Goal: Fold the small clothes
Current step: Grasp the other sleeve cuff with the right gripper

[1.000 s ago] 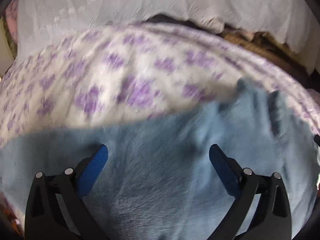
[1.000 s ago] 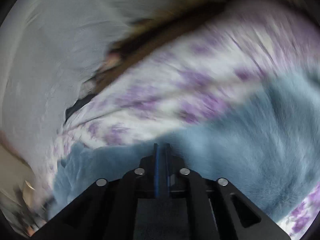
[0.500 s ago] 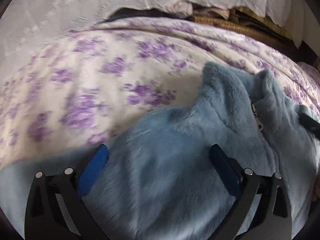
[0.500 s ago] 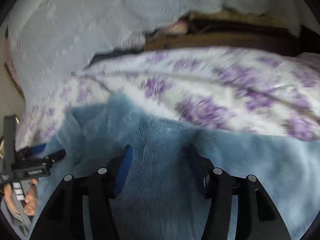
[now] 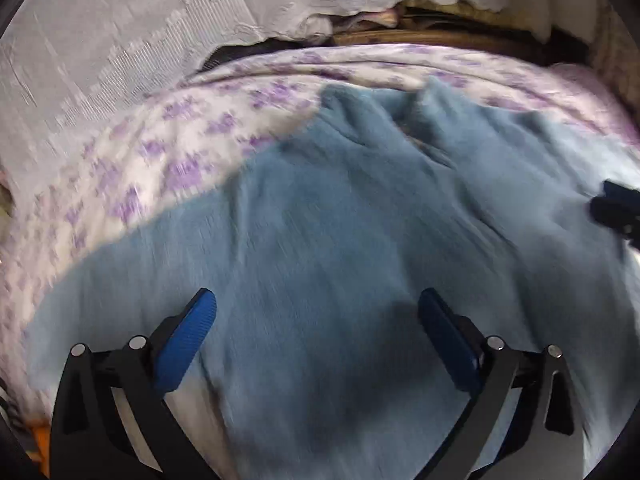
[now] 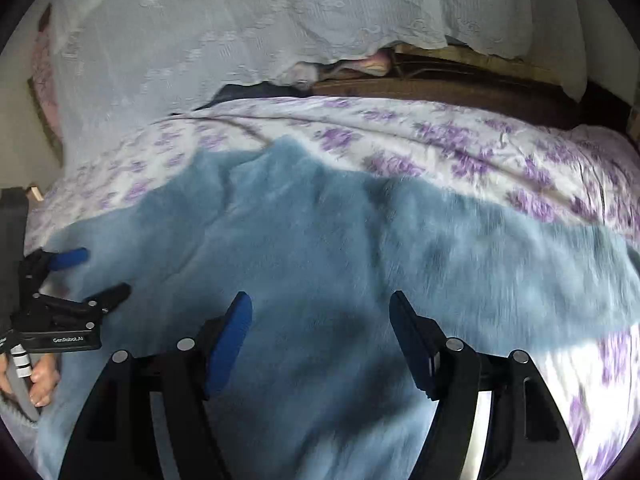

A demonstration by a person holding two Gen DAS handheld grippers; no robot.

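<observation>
Down in the left wrist view, the left gripper point(image 5: 316, 316) stands with its blue-padded jaws wide apart and nothing clamped, over a fluffy light-blue fleece garment point(image 5: 340, 220) that fills the lower and middle frame on a white bedsheet printed with purple flowers point(image 5: 168, 148), while the tip of the right gripper point(image 5: 618, 210) pokes in at the right edge. Over in the right wrist view, the right gripper point(image 6: 320, 320) has its jaws opening above the same fleece with no cloth pinched between them, and at the lower left the other gripper, held in a hand point(image 6: 36, 380), is also parted, with a white lace curtain point(image 6: 200, 40) across the top.
</observation>
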